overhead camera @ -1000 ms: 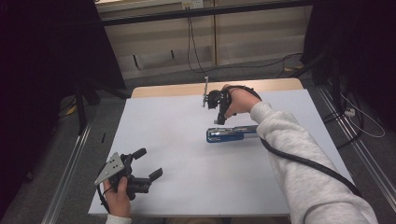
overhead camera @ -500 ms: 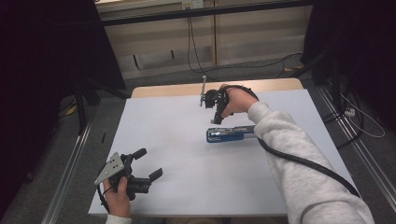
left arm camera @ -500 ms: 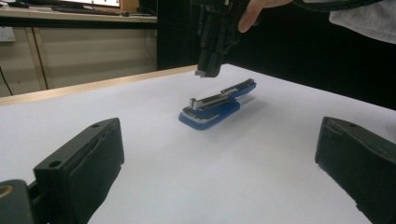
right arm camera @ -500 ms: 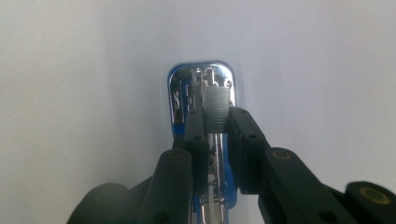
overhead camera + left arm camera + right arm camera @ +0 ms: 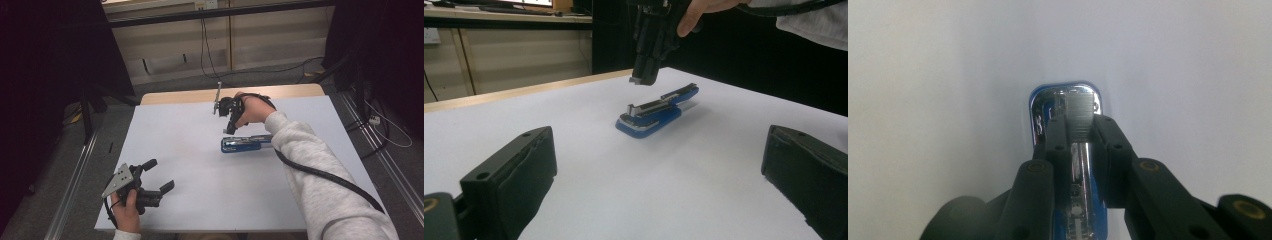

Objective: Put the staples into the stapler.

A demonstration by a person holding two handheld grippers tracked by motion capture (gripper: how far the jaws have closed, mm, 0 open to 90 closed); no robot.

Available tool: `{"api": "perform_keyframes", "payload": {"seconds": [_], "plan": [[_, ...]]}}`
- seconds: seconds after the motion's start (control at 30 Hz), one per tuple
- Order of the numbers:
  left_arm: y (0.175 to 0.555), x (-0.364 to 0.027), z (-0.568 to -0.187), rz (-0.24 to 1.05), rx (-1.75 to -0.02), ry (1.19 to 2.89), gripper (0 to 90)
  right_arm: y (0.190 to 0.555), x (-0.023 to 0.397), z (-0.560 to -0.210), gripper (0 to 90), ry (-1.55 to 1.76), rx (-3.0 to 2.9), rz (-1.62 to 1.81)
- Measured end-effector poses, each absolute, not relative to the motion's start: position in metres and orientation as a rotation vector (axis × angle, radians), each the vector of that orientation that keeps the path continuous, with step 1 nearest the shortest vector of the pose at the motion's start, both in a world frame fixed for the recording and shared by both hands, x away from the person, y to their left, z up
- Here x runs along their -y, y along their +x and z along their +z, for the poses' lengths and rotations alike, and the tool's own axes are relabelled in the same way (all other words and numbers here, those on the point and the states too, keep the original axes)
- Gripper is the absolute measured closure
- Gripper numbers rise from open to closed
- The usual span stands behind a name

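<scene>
A blue stapler (image 5: 245, 145) with a chrome top lies flat near the middle of the white table (image 5: 190, 150). My right gripper (image 5: 230, 131) points down just above the stapler's left end, apart from it. In the left gripper view, the right gripper (image 5: 644, 77) hangs a little over the stapler (image 5: 656, 112). In the right gripper view, my right gripper (image 5: 1080, 125) has its jaws a narrow gap apart, nothing between them, and the stapler's chrome nose (image 5: 1068, 105) lies below. My left gripper (image 5: 155, 175) rests wide open at the front left; in its own view, the left gripper (image 5: 659, 165) is bare.
A light wooden strip (image 5: 190, 95) runs along the table's far edge. Metal rails (image 5: 75, 175) flank the table on both sides. Cables (image 5: 210, 55) lie on the floor beyond. A black cable (image 5: 320, 175) trails along the person's grey right sleeve.
</scene>
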State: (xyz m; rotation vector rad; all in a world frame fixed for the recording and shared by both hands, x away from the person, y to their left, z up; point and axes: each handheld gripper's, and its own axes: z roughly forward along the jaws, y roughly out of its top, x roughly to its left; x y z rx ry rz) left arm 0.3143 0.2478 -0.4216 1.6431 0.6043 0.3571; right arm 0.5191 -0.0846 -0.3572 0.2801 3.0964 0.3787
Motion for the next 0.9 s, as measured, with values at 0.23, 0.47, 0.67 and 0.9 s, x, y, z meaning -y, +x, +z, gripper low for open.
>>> {"api": "perform_keyframes", "payload": {"seconds": [0.23, 0.47, 0.67, 0.9], "plan": [[0.314, -0.248, -0.422, 0.358, -0.605, 1.643, 1.2, 0.519, 0.083, -0.360, 78.7, 0.284, -3.105, 0.376], [0.314, -0.247, -0.422, 0.354, -0.611, 1.640, 1.2, 0.519, 0.084, -0.365, 78.7, 0.274, -3.111, 0.362], [0.314, -0.246, -0.422, 0.352, -0.602, 1.641, 1.3, 0.518, 0.084, -0.371, 78.7, 0.275, -3.117, 0.357], [0.314, -0.246, -0.422, 0.352, -0.604, 1.642, 1.2, 0.517, 0.084, -0.374, 78.7, 0.289, -3.123, 0.360]]}}
